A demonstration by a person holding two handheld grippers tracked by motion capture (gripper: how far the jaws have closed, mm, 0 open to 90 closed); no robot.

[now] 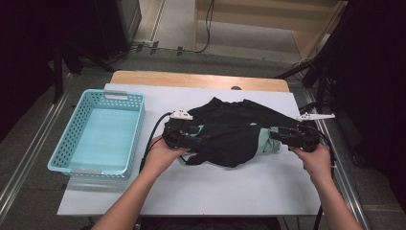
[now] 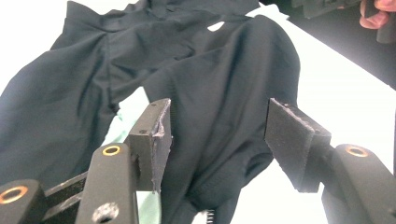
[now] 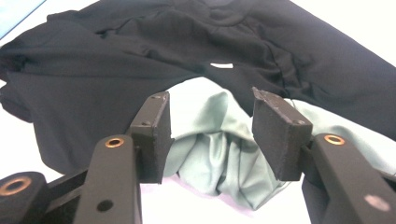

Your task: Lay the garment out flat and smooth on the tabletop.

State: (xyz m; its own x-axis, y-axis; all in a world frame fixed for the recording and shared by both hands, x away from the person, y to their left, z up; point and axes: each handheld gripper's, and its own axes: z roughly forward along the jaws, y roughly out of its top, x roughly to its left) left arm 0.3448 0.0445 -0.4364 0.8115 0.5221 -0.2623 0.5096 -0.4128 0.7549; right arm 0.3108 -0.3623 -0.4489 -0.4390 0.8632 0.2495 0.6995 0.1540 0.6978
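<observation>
Black garment (image 1: 230, 132) bunched mid-worktop (image 1: 215, 191), over a pale green cloth (image 1: 265, 143) that peeks out at its right and left edges. Probably a folding or tidying job, both pieces heaped together for handling as one bundle. Turquoise basket (image 1: 76, 143) sits at far left, well apart, likely the drop-off.

Left tongs (image 1: 187, 139) at the heap's left edge, jaws apart, black fabric lying between and below but not pinched (image 2: 219, 135). Right tongs (image 1: 282, 136) at the right edge, jaws likewise apart, aimed at the green folds (image 3: 219, 154), gripping nothing.

Left hand (image 1: 163, 155) and right hand (image 1: 313, 160) low, just above the surface, forearms coming in from the near side, tongs pointing inward at each other across the heap. Looks like a symmetric two-sided stance, suited to a fresh grab of both edges.
</observation>
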